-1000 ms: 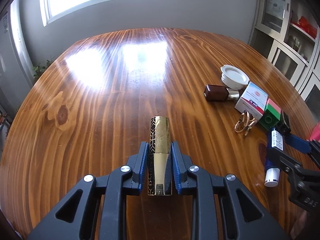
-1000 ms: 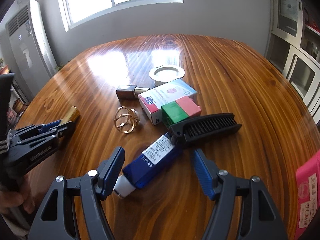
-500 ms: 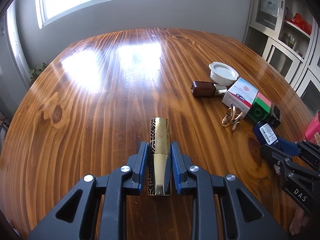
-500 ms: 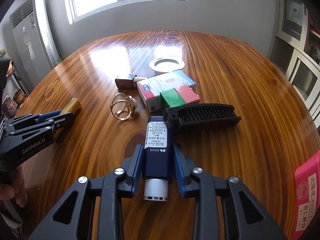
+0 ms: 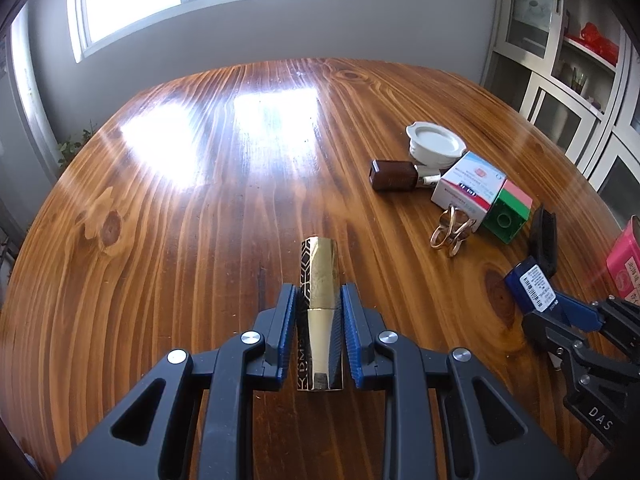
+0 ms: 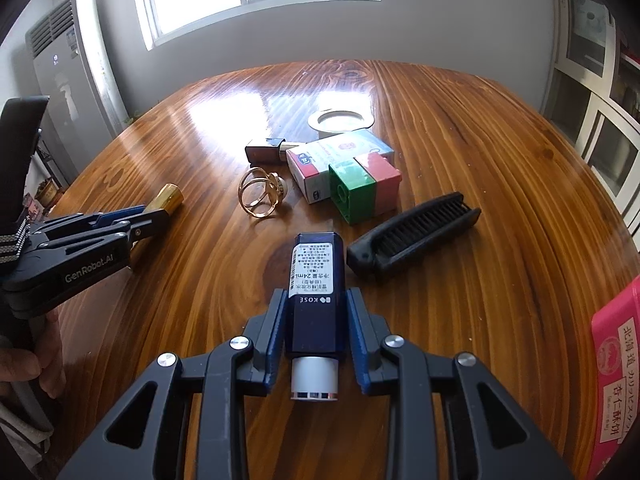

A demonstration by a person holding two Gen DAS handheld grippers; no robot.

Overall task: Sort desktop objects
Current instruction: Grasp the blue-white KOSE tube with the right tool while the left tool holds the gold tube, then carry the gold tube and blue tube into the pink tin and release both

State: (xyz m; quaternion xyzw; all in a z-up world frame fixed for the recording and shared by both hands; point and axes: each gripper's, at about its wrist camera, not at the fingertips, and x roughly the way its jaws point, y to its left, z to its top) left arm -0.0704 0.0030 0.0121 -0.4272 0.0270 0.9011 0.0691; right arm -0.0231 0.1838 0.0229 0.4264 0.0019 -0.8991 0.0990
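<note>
Left tool (image 5: 319,334) clamps a gold tube (image 5: 320,312) between its blue pads, above the tabletop (image 5: 200,220). Right tool (image 6: 316,332) grips a blue bottle (image 6: 316,296), cap toward the camera. On the tabletop beyond lie a comb (image 6: 412,236), green-pink block (image 6: 364,186), carton (image 6: 332,156), gold ring (image 6: 260,192) and white dish (image 6: 340,120).

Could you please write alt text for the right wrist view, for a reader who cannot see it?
The right hand-held gripper grips a dark blue bottle over a wooden table. Beyond lie a black comb, stacked boxes and a gold ring ornament.
</note>
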